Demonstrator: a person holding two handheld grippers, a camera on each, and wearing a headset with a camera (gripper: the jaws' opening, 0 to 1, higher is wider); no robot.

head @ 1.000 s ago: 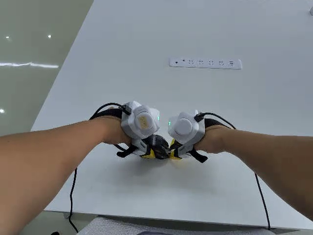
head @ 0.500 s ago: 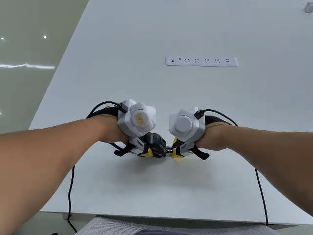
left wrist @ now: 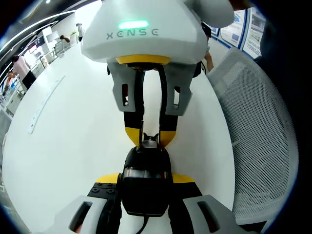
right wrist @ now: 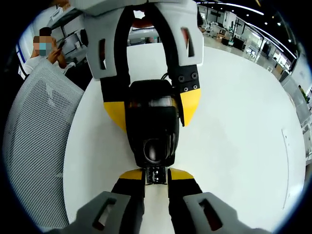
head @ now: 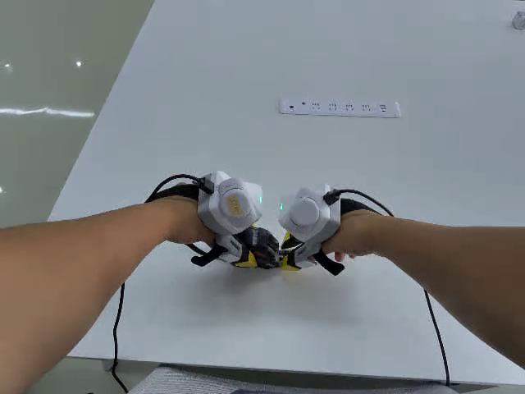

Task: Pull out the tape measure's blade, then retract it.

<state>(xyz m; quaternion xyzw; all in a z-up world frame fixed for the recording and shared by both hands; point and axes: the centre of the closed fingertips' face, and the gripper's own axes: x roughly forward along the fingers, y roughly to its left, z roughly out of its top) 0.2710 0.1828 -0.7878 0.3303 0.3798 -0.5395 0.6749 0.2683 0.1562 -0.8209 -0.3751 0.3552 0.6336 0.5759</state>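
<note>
A black tape measure (head: 261,245) sits low over the white table (head: 246,98) between two grippers that face each other. My left gripper (head: 248,256) is shut on its body, which its yellow pads clamp in the left gripper view (left wrist: 146,190). My right gripper (head: 286,258) is shut on the blade's end hook right at the case mouth. In the right gripper view its yellow tips (right wrist: 156,174) pinch the hook just below the tape measure (right wrist: 152,131). Very little blade shows between case and hook.
A white power strip (head: 340,107) lies farther back on the table. The table's front edge runs just below my hands, with black cables (head: 121,312) hanging over it. A grey mesh chair (left wrist: 258,146) stands beside the table.
Half a second ago the grippers stood slightly apart with a short bit of blade between them. Now the right gripper has come back toward the case and that gap has closed.
</note>
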